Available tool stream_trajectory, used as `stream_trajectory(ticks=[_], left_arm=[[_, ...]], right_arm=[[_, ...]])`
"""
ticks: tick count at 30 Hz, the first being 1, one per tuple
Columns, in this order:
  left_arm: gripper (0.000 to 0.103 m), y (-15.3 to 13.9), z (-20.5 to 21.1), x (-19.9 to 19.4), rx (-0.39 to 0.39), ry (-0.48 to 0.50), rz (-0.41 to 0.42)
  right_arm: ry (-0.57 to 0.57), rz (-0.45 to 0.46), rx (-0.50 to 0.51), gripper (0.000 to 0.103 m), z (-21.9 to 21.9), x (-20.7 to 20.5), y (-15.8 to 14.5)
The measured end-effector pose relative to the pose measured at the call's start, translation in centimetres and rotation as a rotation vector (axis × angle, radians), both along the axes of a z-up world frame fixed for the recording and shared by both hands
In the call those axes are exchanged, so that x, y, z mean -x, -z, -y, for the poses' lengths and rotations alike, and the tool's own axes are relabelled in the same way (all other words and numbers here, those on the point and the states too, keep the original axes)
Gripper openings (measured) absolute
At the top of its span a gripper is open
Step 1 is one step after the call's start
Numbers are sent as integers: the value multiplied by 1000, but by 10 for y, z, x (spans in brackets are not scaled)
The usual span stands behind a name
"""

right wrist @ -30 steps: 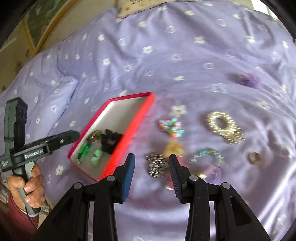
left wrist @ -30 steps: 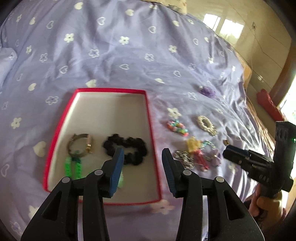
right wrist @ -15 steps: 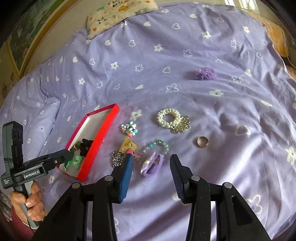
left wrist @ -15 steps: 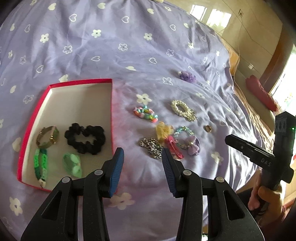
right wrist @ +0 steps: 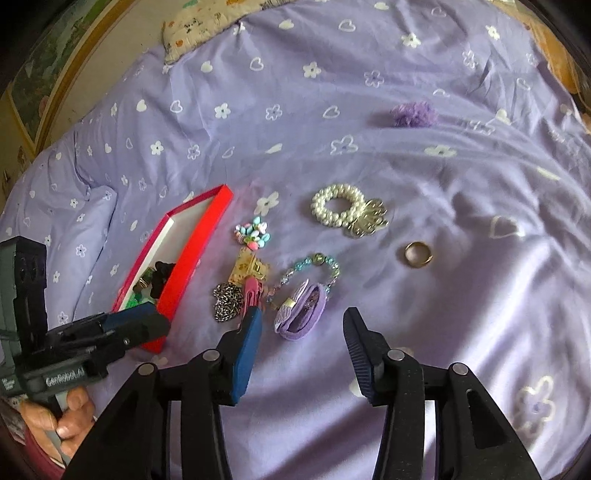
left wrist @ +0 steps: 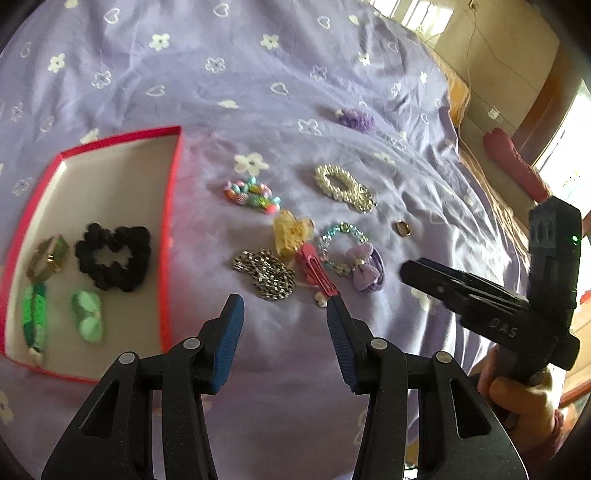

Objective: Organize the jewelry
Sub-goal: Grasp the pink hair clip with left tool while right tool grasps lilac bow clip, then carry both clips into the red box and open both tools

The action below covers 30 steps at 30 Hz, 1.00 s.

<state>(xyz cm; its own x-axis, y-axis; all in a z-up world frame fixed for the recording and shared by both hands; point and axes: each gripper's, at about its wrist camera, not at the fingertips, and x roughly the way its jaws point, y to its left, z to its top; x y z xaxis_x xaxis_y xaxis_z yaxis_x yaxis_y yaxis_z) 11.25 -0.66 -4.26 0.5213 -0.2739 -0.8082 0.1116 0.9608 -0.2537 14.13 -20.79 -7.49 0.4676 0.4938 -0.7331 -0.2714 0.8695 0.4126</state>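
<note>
A red box point(left wrist: 170, 206) point(right wrist: 192, 258) lies on the purple bedspread and holds a black scrunchie point(left wrist: 114, 256), a gold bangle point(left wrist: 48, 256) and green pieces point(left wrist: 35, 317). Right of it lie a silver chain point(left wrist: 266, 273) point(right wrist: 225, 301), a pink clip point(left wrist: 316, 271) point(right wrist: 251, 295), a yellow clip point(left wrist: 293, 230), a bead bracelet point(left wrist: 341, 236), a purple bow point(left wrist: 365, 271) point(right wrist: 303, 314), a pearl bracelet point(left wrist: 343, 186) point(right wrist: 347, 212), a ring point(left wrist: 402, 228) point(right wrist: 417, 254) and coloured beads point(left wrist: 253, 194). My left gripper point(left wrist: 284, 314) is open near the chain. My right gripper point(right wrist: 303, 332) is open just before the bow.
A purple scrunchie point(left wrist: 356, 118) point(right wrist: 413, 114) lies further back on the bedspread point(left wrist: 221, 74). A patterned pillow point(right wrist: 207, 26) sits at the head of the bed. The bed's right edge and a wooden floor point(left wrist: 517, 74) are beyond; a red object point(left wrist: 513, 166) lies there.
My left gripper has moved right, from over the box to the loose jewelry. My right gripper has pulled back and shifted right, now in front of the purple bow. Both stay open.
</note>
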Motion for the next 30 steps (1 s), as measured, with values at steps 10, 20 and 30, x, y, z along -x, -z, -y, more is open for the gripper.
stream_trajectory(ticks=[10,20,30], left_arm=[[45,23,29,-29,-1,64,-21],[16,43,46,-43,-30,118,-29],[10,31,32,-29,-8,106,14]], right_arm=[[-8,-58,-7,23,-7,-24,28],[30,-19,-19,5,15,-20,19],[30,10,-55,5,16,-11,5]])
